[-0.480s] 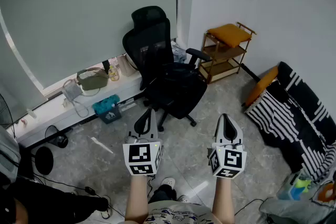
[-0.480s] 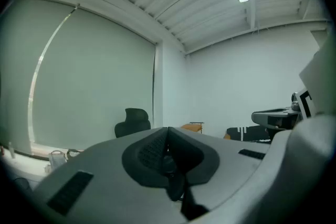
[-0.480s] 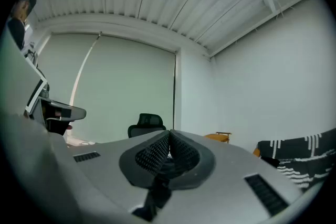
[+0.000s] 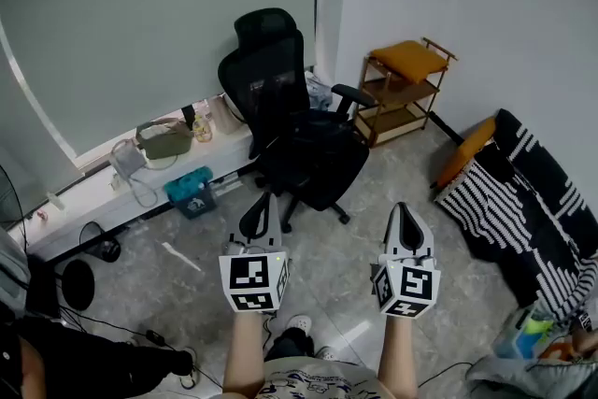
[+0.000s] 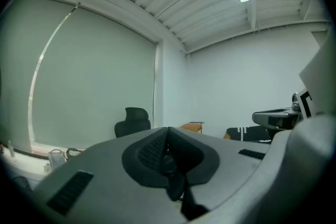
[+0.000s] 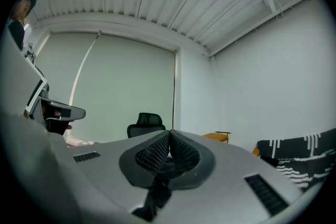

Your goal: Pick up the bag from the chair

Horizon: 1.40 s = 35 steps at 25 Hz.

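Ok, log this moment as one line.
left gripper: jaws shut, empty | right gripper: jaws shut, empty | chair: ahead, untouched | bag: not discernible

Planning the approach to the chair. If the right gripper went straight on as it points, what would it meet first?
Probably the black office chair: its back shows just left of the closed tips of the right gripper. Depth is unclear, so it might pass on its right to the wall.
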Motion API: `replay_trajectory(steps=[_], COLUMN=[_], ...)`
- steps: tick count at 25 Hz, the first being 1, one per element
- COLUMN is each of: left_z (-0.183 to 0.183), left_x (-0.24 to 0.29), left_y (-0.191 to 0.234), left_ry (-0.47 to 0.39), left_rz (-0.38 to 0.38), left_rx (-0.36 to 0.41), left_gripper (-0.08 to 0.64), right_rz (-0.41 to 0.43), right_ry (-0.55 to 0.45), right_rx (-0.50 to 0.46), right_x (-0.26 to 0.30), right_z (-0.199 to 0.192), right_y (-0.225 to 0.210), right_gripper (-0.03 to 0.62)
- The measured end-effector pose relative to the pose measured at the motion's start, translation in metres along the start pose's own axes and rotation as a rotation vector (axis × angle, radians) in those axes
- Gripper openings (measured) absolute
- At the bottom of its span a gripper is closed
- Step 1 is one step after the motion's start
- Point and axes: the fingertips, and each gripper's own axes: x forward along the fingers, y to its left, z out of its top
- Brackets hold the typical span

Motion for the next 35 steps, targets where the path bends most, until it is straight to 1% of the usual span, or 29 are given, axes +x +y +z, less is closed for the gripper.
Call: replay_trajectory(steps=[6,8,9,10,12,14,17,20,23,27,35], left_z=[-0.005,-0.008,-0.010,-0.011,-0.012,-0.013,-0.017,-0.020,-0.025,-0.037,-0.048], left_x=[0.013,0.019,0.023,0.028,0.040,0.051,0.067,0.085,0.100,0.119,0.181], left_y=[0.010,0.015,0.017,0.020,0.027,0.032,0.043,0.055,0.065,0.076,0.076], left_ry=[0.005,0.010,0.010,0.009,0.005,-0.004,-0.007,0.003,0.018,0.039,0.064], left_rz=[0.005,-0.002,-0.010,-0.018,-0.027,-0.039,-0.062,-0.080,-0.085,-0.078,-0.076], left_rx=[-0.013,-0.023,-0.029,-0.037,-0.049,-0.045,-0.033,-0.029,-0.024,-0.033,-0.039], left_gripper=[0.015,0.015,0.016,0.041,0.119,0.179,0.230,0.244,0.244,0.244,0.244], right_rz=[-0.026,-0.019,-0.010,0.002,0.022,0.038,0.053,0.050,0.040,0.033,0.041], right_ry=[-0.007,-0.011,-0.011,-0.011,-0.010,-0.008,-0.001,0.013,0.028,0.046,0.069], right_rx=[0.010,0.012,0.012,0.013,0.018,0.022,0.024,0.030,0.036,0.035,0.043], right_x=[0.012,0.018,0.022,0.027,0.040,0.051,0.068,0.086,0.101,0.119,0.181], right_z=[-0.003,-0.004,-0.005,-0.006,-0.008,-0.011,-0.019,-0.026,-0.032,-0.041,-0.052], right_y=[-0.005,-0.002,0.000,0.002,0.006,0.010,0.020,0.025,0.026,0.024,0.004], right_gripper=[0.011,0.014,0.036,0.063,0.135,0.197,0.249,0.282,0.296,0.298,0.298])
